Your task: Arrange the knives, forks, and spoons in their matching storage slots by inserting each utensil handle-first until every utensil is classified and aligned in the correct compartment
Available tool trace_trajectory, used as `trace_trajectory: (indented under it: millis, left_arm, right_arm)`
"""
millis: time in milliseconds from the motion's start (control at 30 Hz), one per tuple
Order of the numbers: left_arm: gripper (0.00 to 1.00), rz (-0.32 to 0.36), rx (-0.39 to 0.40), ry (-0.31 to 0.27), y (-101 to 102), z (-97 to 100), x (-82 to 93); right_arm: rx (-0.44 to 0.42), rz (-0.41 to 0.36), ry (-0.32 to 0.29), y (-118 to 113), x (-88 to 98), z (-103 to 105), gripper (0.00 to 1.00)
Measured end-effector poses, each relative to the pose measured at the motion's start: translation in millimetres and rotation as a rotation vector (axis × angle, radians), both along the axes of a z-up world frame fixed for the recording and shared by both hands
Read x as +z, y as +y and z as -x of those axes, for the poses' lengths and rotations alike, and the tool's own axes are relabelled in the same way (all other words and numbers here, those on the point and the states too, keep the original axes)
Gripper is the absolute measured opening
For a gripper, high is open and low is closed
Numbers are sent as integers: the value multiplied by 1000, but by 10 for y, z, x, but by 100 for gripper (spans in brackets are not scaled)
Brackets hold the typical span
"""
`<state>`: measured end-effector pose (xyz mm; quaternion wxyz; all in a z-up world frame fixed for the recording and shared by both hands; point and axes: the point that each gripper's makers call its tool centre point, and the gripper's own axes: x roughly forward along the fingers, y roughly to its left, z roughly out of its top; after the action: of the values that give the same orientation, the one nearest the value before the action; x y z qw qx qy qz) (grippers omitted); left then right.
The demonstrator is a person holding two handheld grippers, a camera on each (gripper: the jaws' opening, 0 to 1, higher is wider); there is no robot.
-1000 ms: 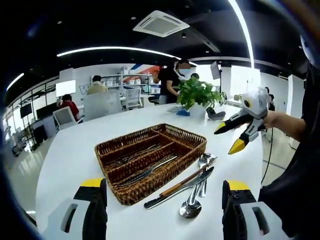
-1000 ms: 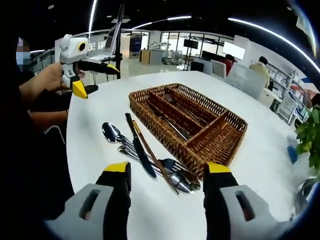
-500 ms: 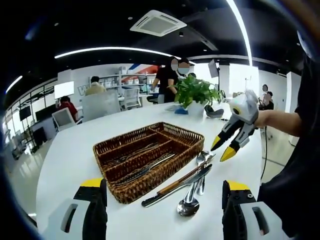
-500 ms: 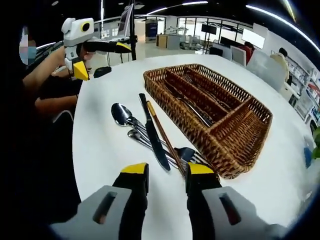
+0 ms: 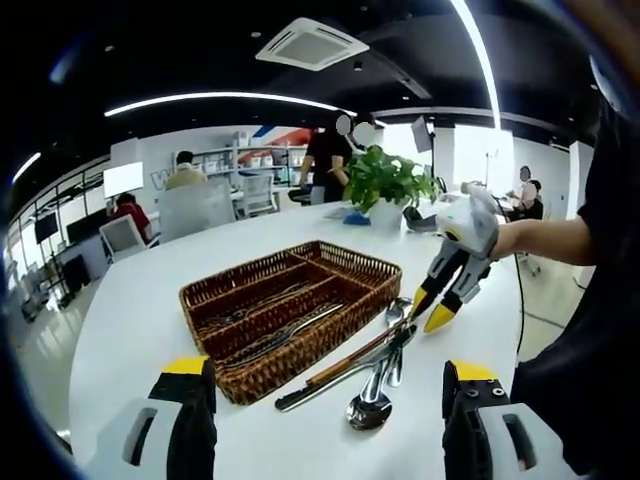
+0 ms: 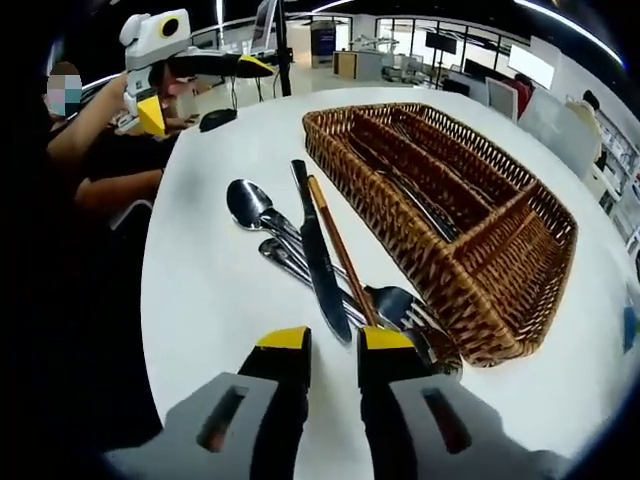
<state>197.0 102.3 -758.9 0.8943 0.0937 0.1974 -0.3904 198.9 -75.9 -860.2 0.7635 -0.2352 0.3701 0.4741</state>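
A wicker basket [image 5: 300,352] [image 6: 440,280] with long compartments sits on the white table and holds several utensils. Beside it lie loose pieces: a dark-bladed knife [image 6: 318,255] [image 5: 330,385], a brown-handled piece [image 6: 340,250], spoons [image 6: 250,205] [image 5: 368,410] and a fork [image 6: 395,300]. My right gripper [image 6: 335,340] [image 5: 430,312] hovers just over the knife's tip. Its jaws are narrowed to a small gap, with bare table showing between them. My left gripper [image 5: 325,370] [image 6: 200,90] is held back from the pile, wide open and empty.
A potted plant [image 5: 385,185] stands at the table's far side. A person's arm [image 5: 545,240] holds the right gripper. A small black object [image 6: 215,118] lies near the table edge. People and desks are in the background.
The right gripper has come down and forward to the loose utensils, and its jaws have narrowed from wide apart to a small gap. The left gripper has barely moved.
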Motion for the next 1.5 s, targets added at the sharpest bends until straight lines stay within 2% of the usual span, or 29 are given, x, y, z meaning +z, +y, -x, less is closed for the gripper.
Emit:
trace_trajectory:
  millis: [500, 667, 800, 900, 1233, 1367, 1500]
  left_arm:
    - [93, -11, -51, 32, -76, 93, -102]
    - [93, -33, -101, 52, -133, 117, -163]
    - [92, -42, -127, 58, -169, 117, -172]
    - [91, -54, -139, 60, -181, 112, -180]
    - [90, -67, -167, 62, -222, 103, -190]
    - [87, -98, -202, 69, -244, 83, -233]
    - [83, -157, -284, 83, -299, 79, -299]
  right_arm:
    - [89, 55, 38, 57, -104, -14, 10]
    - [140, 97, 33, 48, -162, 12, 7]
    - [148, 95, 35, 55, -155, 20, 7]
    - [159, 86, 41, 77, -152, 34, 11]
    - [199, 98, 26, 126, -153, 16, 8]
    - [222, 118, 4, 111, -145, 38, 7]
    - [232, 126, -8, 98, -131, 40, 6]
